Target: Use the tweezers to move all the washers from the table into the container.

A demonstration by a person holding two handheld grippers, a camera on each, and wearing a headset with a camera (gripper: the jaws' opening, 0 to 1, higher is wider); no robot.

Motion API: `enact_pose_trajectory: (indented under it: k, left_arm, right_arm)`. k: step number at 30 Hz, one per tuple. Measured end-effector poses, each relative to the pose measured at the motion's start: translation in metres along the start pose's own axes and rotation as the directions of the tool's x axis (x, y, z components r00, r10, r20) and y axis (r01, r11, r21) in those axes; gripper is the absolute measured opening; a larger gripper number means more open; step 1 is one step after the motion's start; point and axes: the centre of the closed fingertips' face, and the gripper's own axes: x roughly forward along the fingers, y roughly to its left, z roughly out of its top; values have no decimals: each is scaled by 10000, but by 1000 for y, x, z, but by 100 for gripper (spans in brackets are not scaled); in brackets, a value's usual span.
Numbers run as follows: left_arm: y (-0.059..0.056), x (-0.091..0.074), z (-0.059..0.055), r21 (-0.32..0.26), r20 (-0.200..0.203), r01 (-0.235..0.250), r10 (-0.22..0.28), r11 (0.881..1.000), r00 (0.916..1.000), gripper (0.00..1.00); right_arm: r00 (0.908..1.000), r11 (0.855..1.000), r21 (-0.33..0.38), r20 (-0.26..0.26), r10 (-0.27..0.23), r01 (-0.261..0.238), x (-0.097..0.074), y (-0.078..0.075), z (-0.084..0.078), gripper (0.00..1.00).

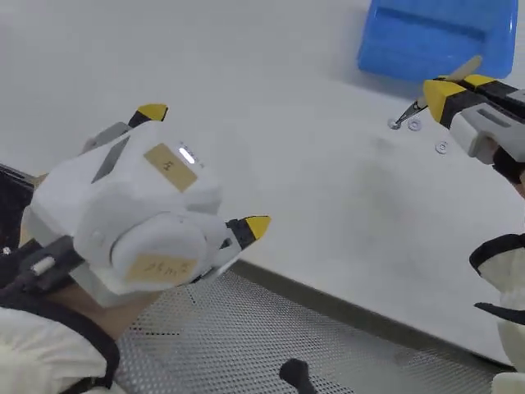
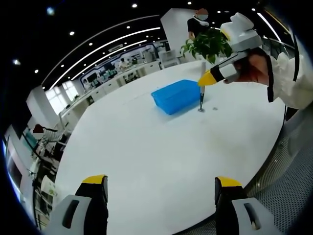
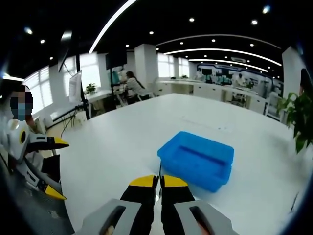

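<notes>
Left hand-held gripper (image 1: pixel 203 168), perforated mesh (image 1: pixel 246 328)

We stand in a large open-plan office or lab hall. Curved light strips (image 3: pixel 220 48) sweep across a dark ceiling, rows of white desks (image 3: pixel 234 95) line the floor, a seated person (image 3: pixel 131 82) works near tall windows (image 3: pixel 90 68), and a potted plant (image 2: pixel 208 44) flanks our broad white table (image 1: pixel 246 123).

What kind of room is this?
Probably a big open office or lab: long rows of white desks, bright strips of ceiling lights, and a leafy green potted plant.
</notes>
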Motion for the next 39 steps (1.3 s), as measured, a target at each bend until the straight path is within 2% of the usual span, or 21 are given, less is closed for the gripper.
enact_pose_trajectory:
  k: [8,11,14,16,30,34,39]
  left_arm:
    - [0,0,1,-37,94,31,-31,10000,10000,92]
    - [0,0,1,-45,112,36,-36,10000,9999,92]
    - [3,-4,7,-143,485,-93,99,9999,9988,93]
    - [4,-5,8,-229,563,-133,146,9996,9983,94]
    - [3,-5,8,-157,577,-75,84,9998,9983,93]
    - [2,-4,6,-148,458,-57,63,9999,9989,93]
    - [2,-4,7,-144,503,-36,43,9999,9987,93]
  right_arm:
    - [10000,9992,402,-20,62,-61,-6,-4,0,0]
    - [10000,9995,313,-4,63,-63,-8,-4,4,0]
    - [10000,9999,113,25,70,-70,-9,-4,6,0]
    - [10000,9999,67,33,81,-81,-9,-5,7,0]
    - [10000,9991,-434,24,-17,18,-16,-14,19,0]
    - [10000,9984,-561,20,-1,2,-14,-16,21,0]
    - [10000,9971,-756,70,-21,27,-9,-20,27,0]
